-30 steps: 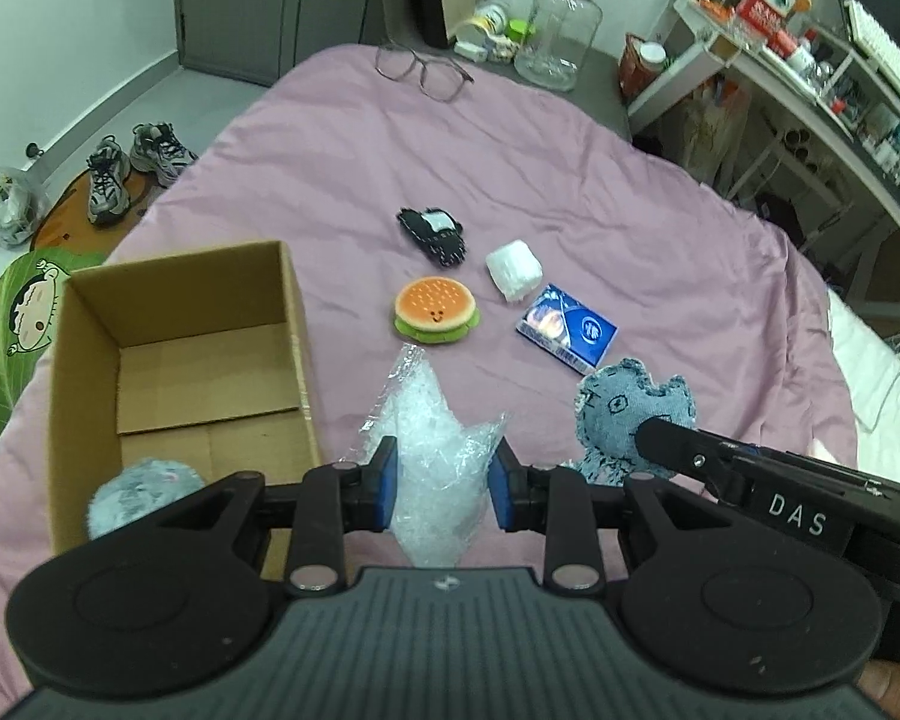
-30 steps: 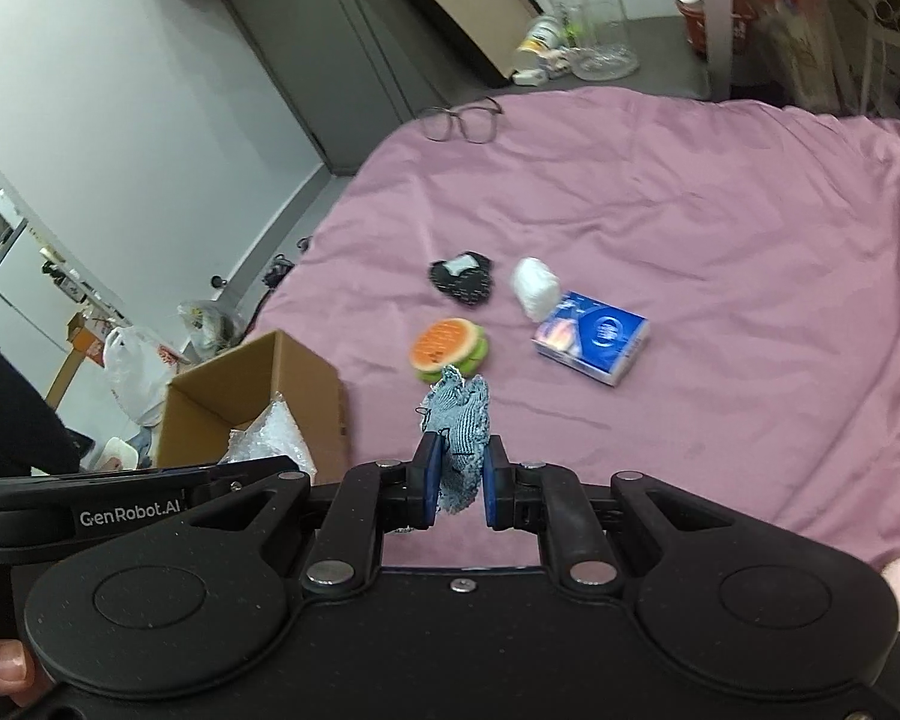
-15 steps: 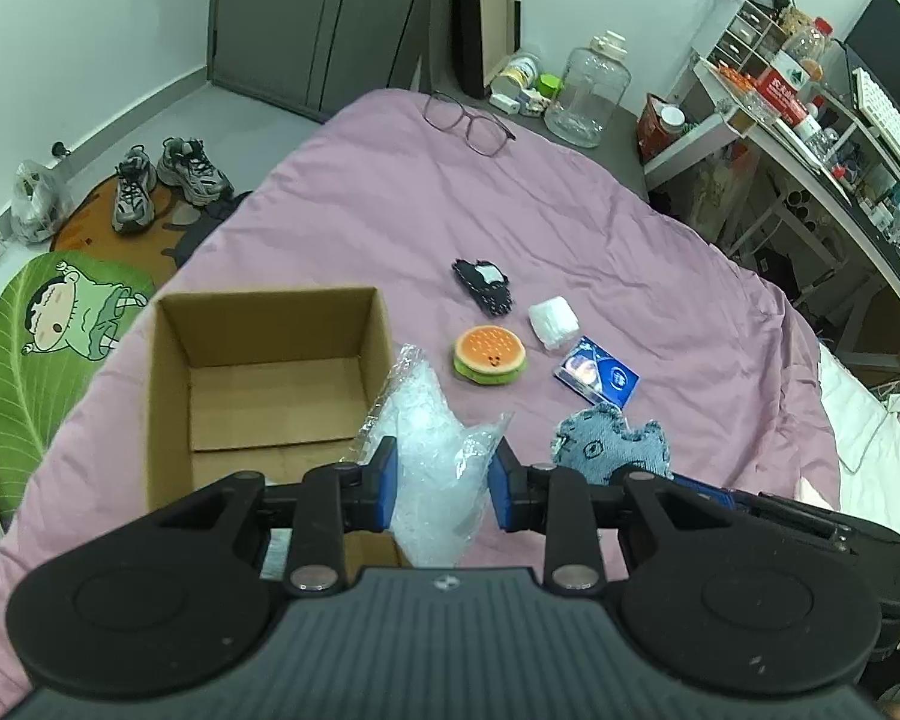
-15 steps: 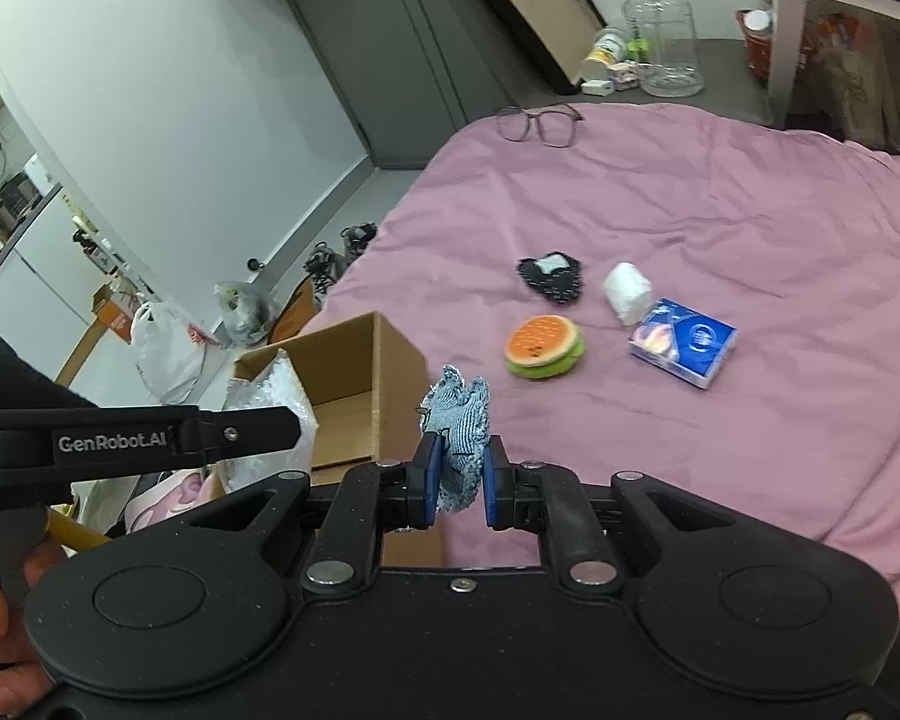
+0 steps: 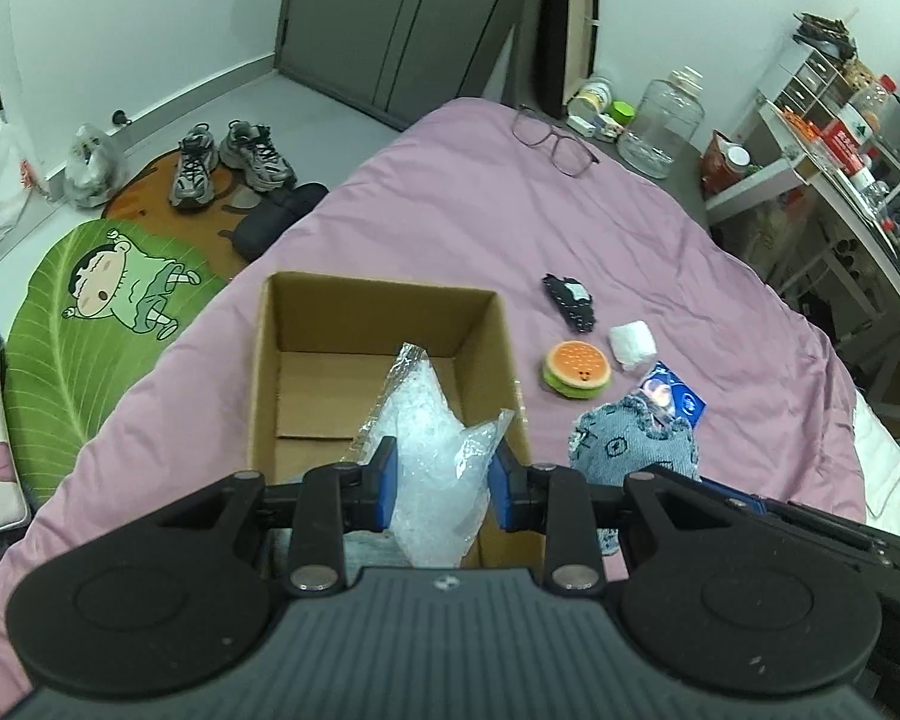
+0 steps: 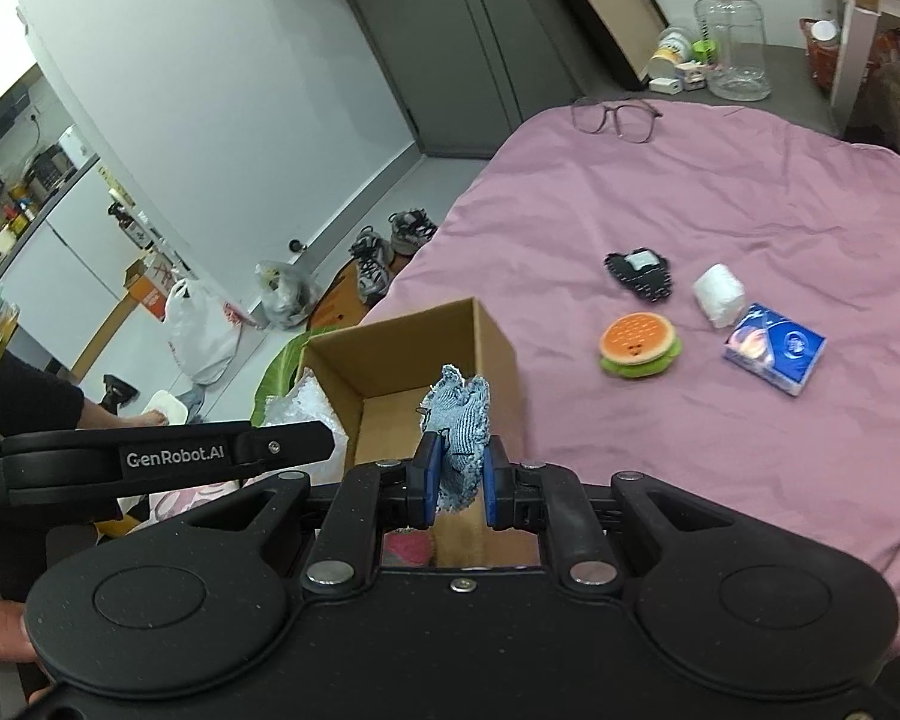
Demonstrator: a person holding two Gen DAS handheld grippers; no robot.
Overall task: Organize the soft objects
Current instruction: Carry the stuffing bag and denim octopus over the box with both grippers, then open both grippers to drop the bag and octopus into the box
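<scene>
My left gripper (image 5: pixel 444 489) is shut on a clear crinkly plastic bag (image 5: pixel 432 456) and holds it over the open cardboard box (image 5: pixel 384 306) on the purple bed. My right gripper (image 6: pixel 457 480) is shut on a blue-grey knitted soft toy (image 6: pixel 459 414) and holds it above the box's right wall (image 6: pixel 498 354); the toy also shows in the left wrist view (image 5: pixel 633 441). A burger plush (image 5: pixel 576 369), a black pouch (image 5: pixel 570 300), a white soft roll (image 5: pixel 632 345) and a blue tissue pack (image 6: pixel 774 348) lie on the bed right of the box.
Glasses (image 5: pixel 555 141) lie at the bed's far end. A clear jug (image 5: pixel 660 126) and a cluttered desk (image 5: pixel 840 180) stand beyond. Shoes (image 5: pixel 228 159), plastic bags (image 5: pixel 90 165) and a green leaf mat (image 5: pixel 90 336) are on the floor left of the bed.
Both grippers have risen and moved left, still holding their objects. The plastic bag is now over the box; the knitted toy is now at the box's right wall.
</scene>
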